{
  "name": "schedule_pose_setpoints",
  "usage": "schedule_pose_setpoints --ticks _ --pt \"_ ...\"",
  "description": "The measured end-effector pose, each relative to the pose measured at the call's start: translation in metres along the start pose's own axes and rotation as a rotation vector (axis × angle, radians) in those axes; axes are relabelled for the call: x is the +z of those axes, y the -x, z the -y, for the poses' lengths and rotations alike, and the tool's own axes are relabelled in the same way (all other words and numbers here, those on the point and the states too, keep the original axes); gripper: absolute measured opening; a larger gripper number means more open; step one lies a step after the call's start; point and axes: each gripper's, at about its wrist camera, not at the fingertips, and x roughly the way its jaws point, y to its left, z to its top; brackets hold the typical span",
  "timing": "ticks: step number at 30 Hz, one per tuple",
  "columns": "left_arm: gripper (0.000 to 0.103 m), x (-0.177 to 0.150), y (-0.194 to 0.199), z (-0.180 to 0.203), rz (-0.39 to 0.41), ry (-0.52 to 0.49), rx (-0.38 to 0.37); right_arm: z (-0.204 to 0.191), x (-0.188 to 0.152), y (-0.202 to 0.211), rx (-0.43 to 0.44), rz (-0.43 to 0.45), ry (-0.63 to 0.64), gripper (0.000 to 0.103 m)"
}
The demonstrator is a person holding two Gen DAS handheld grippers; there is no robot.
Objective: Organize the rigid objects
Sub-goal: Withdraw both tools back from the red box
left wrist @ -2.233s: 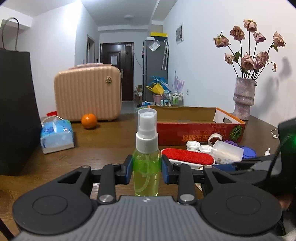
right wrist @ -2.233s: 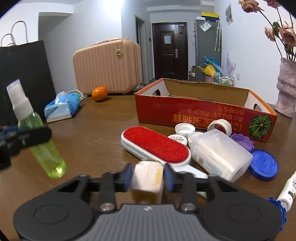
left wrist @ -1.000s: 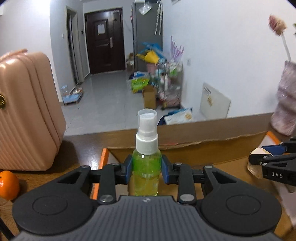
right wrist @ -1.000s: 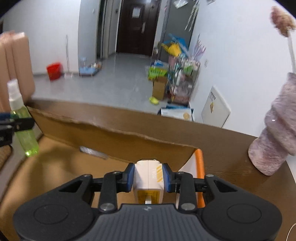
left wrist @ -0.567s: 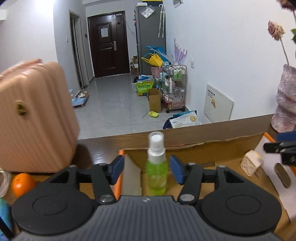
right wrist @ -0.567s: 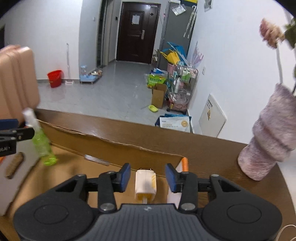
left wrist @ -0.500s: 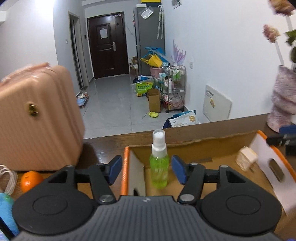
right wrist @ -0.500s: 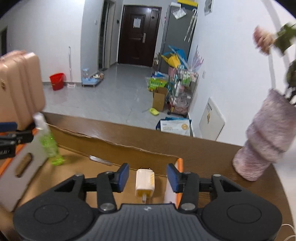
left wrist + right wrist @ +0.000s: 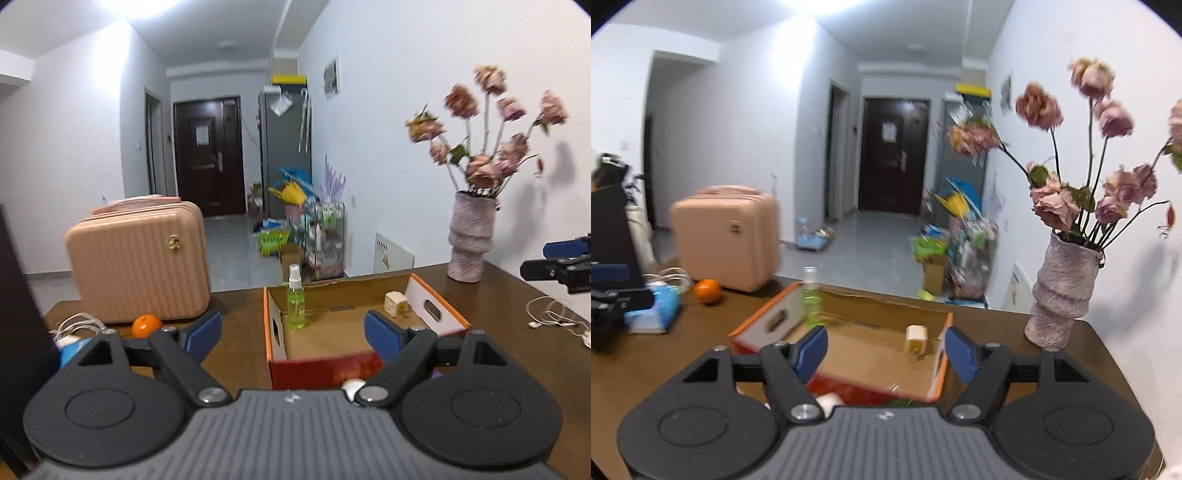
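Spray bottle (image 9: 296,302), green, stands upright in the far left corner of the red cardboard box (image 9: 321,365); a small white-and-yellow charger (image 9: 393,304) sits by the box's right wall. Left gripper (image 9: 293,332) and right gripper (image 9: 886,349): both spread wide, holding nothing, short of the box. Box rests on a brown table (image 9: 509,295) near a vase (image 9: 470,238).

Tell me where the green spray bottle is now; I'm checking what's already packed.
The green spray bottle stands upright inside the cardboard box, in its far left corner in the left wrist view, opposite the small white charger on the right.
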Motion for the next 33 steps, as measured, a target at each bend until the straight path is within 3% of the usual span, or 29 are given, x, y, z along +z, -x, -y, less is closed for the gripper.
schedule_pose_setpoints --ticks 5,9,14,17,23,33 --pt "0.095 -0.056 0.082 0.007 0.079 0.013 0.020 -0.026 -0.059 0.085 0.042 0.117 0.004 0.085" --pt "0.097 -0.106 0.125 0.014 0.105 0.033 0.033 -0.061 -0.122 0.129 -0.003 0.183 0.036 0.087" --pt "0.099 -0.168 0.171 0.030 0.134 -0.030 0.064 -0.087 -0.194 0.156 -0.011 0.142 -0.040 0.087" --pt "0.100 -0.183 0.183 0.028 0.100 -0.005 0.044 -0.098 -0.230 0.176 0.008 0.137 -0.084 0.087" --pt "0.101 -0.186 0.193 0.032 0.126 -0.026 0.054 -0.114 -0.259 0.202 -0.010 0.153 -0.100 0.088" --pt "0.101 -0.190 0.176 0.033 0.074 -0.014 0.030 -0.108 -0.257 0.195 -0.042 0.127 -0.120 0.086"
